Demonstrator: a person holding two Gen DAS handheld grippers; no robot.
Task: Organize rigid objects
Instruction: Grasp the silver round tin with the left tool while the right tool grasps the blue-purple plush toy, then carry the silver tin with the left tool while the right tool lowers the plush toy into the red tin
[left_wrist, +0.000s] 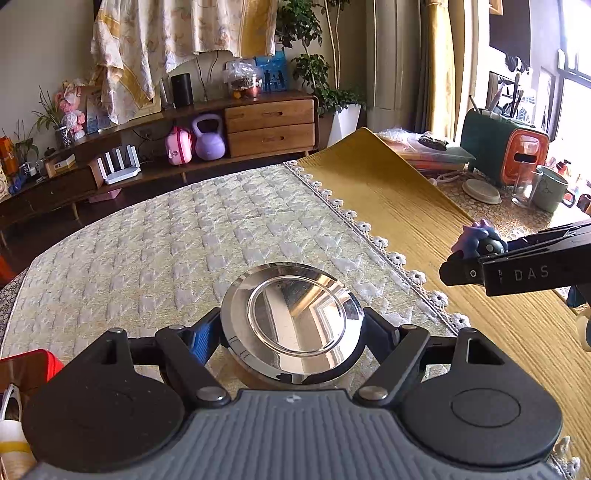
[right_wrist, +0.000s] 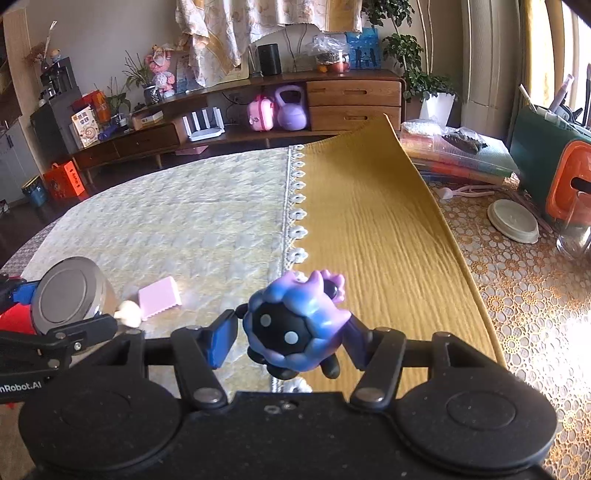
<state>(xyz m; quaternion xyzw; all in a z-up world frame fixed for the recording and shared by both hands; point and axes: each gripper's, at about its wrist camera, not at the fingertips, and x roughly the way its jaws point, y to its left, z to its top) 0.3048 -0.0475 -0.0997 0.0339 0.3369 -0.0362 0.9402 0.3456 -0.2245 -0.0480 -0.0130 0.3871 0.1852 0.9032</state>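
A shiny steel bowl (left_wrist: 295, 321) sits between the blue-padded fingers of my left gripper (left_wrist: 291, 330), which is shut on its sides and holds it above the quilted cream cloth (left_wrist: 184, 236). From the right wrist view the same bowl (right_wrist: 66, 288) shows at far left in the left gripper (right_wrist: 55, 312). My right gripper (right_wrist: 291, 341) is shut on a blue-and-purple toy figure (right_wrist: 295, 317) with a black dotted face, held over the seam with the mustard cloth (right_wrist: 369, 229). The right gripper (left_wrist: 480, 266) and toy (left_wrist: 480, 236) also appear at the right edge of the left wrist view.
A pink toothed card (right_wrist: 159, 297) and a small white object (right_wrist: 128, 314) lie on the cream cloth. A red item (right_wrist: 14, 321) is at the left edge. On the lace cloth to the right stand a white lid (right_wrist: 513, 221), a glass (left_wrist: 522, 192), a mug (left_wrist: 552, 188), an orange-green box (left_wrist: 513, 155) and stacked folders (right_wrist: 461, 162).
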